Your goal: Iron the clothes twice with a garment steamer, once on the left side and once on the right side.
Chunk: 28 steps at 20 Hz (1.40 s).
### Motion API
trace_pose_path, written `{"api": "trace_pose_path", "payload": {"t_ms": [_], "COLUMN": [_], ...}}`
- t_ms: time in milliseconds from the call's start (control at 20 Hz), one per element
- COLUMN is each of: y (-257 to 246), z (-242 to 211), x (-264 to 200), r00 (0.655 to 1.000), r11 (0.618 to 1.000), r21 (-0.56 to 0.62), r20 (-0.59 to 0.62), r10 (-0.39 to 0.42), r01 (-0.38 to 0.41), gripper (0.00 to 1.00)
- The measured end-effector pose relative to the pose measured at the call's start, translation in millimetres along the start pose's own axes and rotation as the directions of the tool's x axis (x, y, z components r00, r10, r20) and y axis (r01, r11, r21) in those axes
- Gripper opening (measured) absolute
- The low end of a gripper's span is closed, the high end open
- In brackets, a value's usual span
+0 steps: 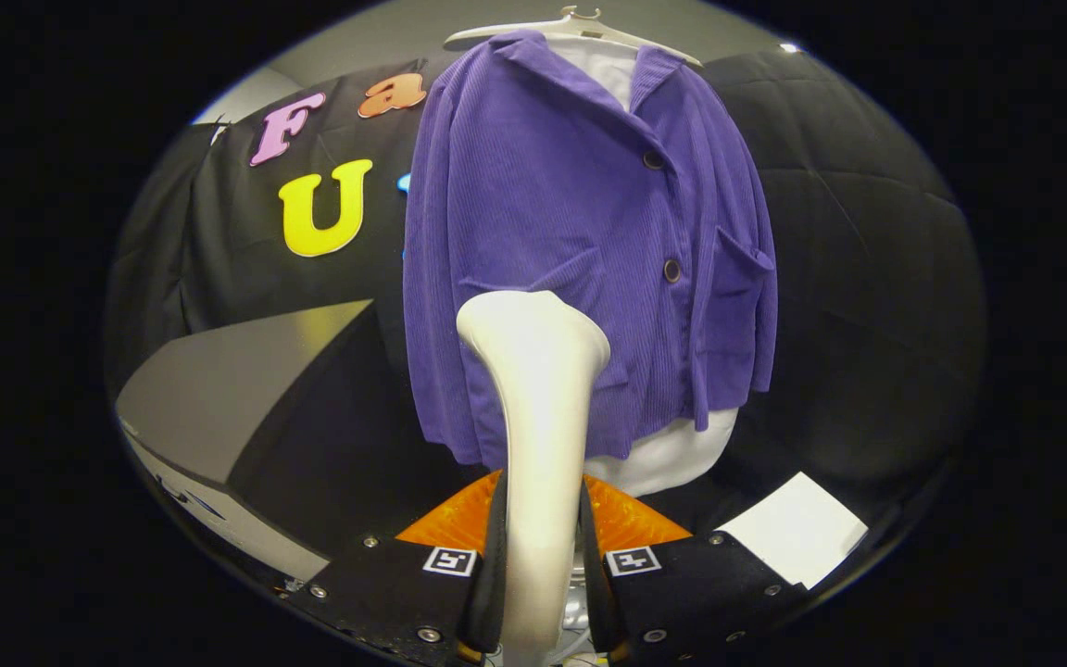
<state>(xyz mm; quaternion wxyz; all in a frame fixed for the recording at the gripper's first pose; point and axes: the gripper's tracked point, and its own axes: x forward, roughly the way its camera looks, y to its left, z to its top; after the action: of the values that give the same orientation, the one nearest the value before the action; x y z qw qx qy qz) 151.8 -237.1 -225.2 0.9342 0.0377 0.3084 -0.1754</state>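
plainly, the tongs are clamped on the steamer, both fingers pressed against the sides of its white neck, and its head stands up just ahead of them, in front of the lower left half of the jacket. the purple jacket hangs on a white hanger at the far side, buttoned over a white shirt that peeks out at the collar and the hem.

what worries me: the grip sits low on a smooth, tapering neck, so i'd judge the steamer could twist or slide between the fingers once the head drags on the ribbed cloth. the jacket hangs free, so a firm push may just swing it away or turn it on the hanger, and the pass would miss its side. the buttons and the patch pockets could catch the head mid-stroke.

hard to tell: whether the head touches the cloth or hangs short of it; its steam face points away from me. the steamer's base and any hose are cut off below the fingers. the grey tabletop to the near left and the white sheet to the near right are cut off too.
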Motion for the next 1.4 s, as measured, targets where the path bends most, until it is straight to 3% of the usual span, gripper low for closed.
{"api": "trace_pose_path", "payload": {"t_ms": [300, 500, 800, 1100, 1400], "y": [-8, -15, -34, -65, -83], "z": [-49, -38, 69, 178, 255], "x": [8, -12, -64, -106, -102], "r00": [0.997, 1.0, 0.976, 0.898, 0.826], "r11": [1.0, 1.0, 0.998, 0.987, 0.974], "r21": [-0.015, -0.019, 0.019, 0.065, 0.083], "r20": [-0.071, -0.022, 0.21, 0.411, 0.517], "r10": [-0.012, -0.016, -0.061, -0.158, -0.224], "r01": [0.011, 0.016, 0.059, 0.144, 0.213], "gripper": [0.36, 0.37, 0.36, 0.36, 0.36]}}
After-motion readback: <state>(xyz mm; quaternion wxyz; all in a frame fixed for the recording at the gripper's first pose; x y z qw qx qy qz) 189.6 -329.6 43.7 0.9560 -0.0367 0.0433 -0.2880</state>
